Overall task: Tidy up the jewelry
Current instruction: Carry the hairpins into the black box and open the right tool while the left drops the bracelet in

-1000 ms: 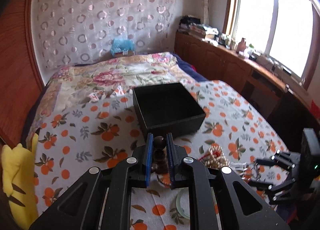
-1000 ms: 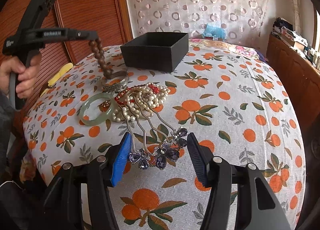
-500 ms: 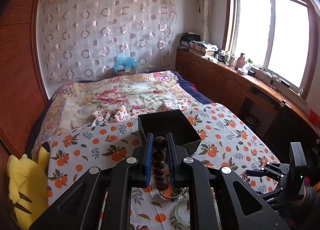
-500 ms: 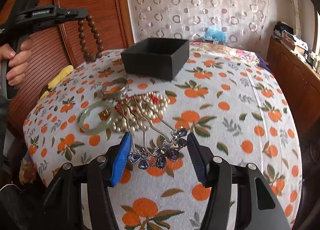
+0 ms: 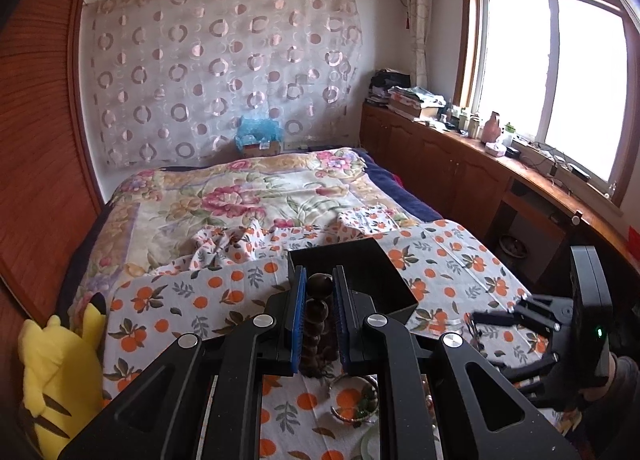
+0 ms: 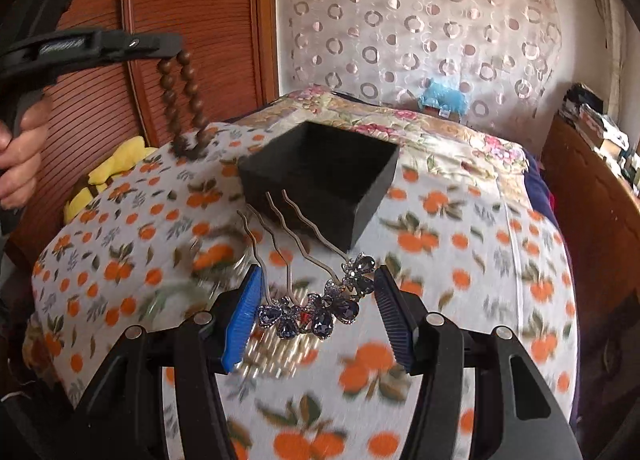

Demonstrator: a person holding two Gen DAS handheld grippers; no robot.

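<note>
My left gripper is shut on a brown wooden bead bracelet and holds it high above the bed; in the right wrist view the bracelet hangs from the left gripper. The open black box sits just beyond it, also in the right wrist view. My right gripper is shut on a blue jewelled hair comb, lifted off the cloth, prongs pointing at the box.
An orange-print cloth covers the bed. A silver bangle and other jewelry lie below the left gripper. A yellow plush lies at the left. A wooden headboard and cabinets border the bed.
My left gripper has risen higher with the bead bracelet. My right gripper has lifted the hair comb off the cloth and moved toward the box.
</note>
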